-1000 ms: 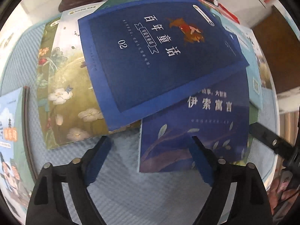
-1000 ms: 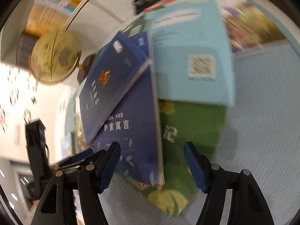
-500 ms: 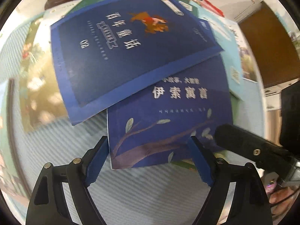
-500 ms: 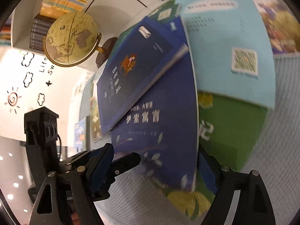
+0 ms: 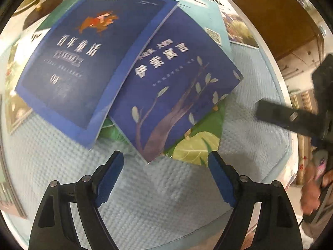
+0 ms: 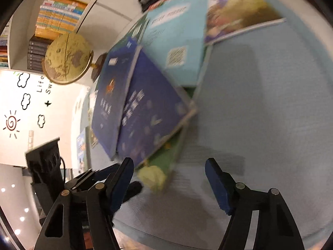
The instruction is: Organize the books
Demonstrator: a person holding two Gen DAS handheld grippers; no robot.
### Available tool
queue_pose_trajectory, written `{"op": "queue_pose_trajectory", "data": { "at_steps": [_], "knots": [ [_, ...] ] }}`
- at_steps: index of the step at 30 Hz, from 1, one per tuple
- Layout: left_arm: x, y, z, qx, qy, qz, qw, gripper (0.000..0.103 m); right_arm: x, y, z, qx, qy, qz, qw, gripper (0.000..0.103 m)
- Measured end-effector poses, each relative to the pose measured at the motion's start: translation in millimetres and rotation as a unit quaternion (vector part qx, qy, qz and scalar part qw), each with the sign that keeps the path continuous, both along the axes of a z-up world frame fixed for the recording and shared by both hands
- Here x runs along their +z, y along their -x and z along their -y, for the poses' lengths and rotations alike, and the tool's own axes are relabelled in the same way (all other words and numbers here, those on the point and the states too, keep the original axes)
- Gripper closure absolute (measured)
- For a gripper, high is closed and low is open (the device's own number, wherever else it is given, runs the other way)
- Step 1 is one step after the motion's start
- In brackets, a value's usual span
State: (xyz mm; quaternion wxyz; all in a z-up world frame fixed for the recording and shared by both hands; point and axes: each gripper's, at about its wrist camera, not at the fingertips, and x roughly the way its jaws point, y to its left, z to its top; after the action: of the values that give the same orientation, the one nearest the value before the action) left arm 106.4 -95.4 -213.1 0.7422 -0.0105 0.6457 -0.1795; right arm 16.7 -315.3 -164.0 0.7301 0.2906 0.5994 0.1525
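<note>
Books heaped on a pale blue mat, two grippers poised just short of them.

Nearest the left gripper (image 5: 165,173): a dark blue book with a tree and leaves (image 5: 177,95), lying atop a green leafy book (image 5: 197,145), partly overlapped by a blue book with an orange animal (image 5: 83,62); a light blue book (image 5: 197,10) behind. Left jaws spread wide, gripping nothing. Right gripper (image 6: 168,179) above the mat (image 6: 260,104) beside the green book's corner, jaws closing, nothing between them. Globe (image 6: 66,58) beyond the pile.
</note>
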Motion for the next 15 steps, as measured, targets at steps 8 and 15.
{"op": "queue_pose_trajectory", "data": {
  "at_steps": [8, 15],
  "knots": [
    [3, -12, -31, 0.102, 0.071, 0.005, 0.9922, 0.022, 25, -31, 10, 0.048, 0.056, 0.067, 0.995, 0.033],
    [0, -42, -25, 0.132, 0.071, 0.011, 0.9887, 0.023, 13, -86, -42, 0.112, 0.079, 0.079, 0.988, 0.033]
  ]
}}
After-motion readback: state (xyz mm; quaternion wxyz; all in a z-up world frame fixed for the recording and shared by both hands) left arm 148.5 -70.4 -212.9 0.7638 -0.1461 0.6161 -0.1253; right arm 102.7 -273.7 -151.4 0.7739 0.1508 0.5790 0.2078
